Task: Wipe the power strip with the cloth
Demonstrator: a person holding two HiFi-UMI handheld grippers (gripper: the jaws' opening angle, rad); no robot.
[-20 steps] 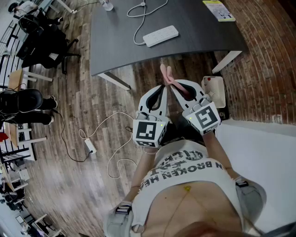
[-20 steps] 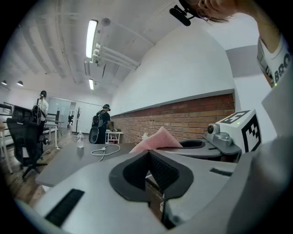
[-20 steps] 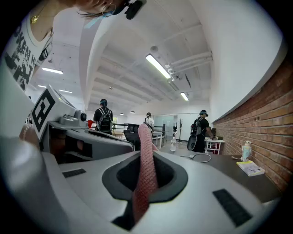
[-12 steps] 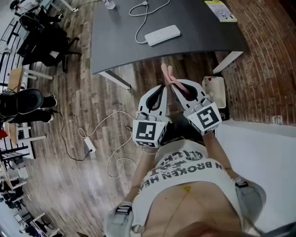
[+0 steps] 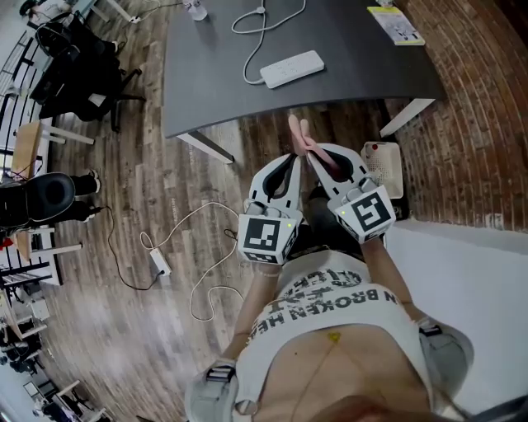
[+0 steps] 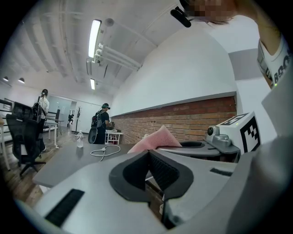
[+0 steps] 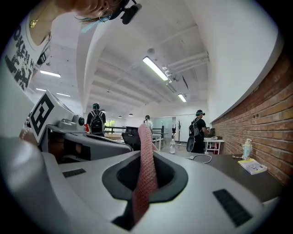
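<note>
Inside right tool point(image 5: 310, 153), cloth point(image 5: 297, 132) half-hidden

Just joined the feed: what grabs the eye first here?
The pink cloth sticks out of the right hand-held gripper, which is shut on it, mid-frame in the head view. Ahead, the white power strip lies on the dark table. The left hand-held gripper is shut and empty.

You hold two tongs, the left tongs point(image 5: 290, 158) and the right tongs point(image 5: 311, 154), and one pink cloth point(image 5: 298, 130). Count two power strips: the white power strip point(image 5: 292, 68) on the one worktop point(image 5: 206, 82), and the floor power strip point(image 5: 160, 261). One yellow booklet point(image 5: 398, 18) and one bottle point(image 5: 193, 8).
</note>
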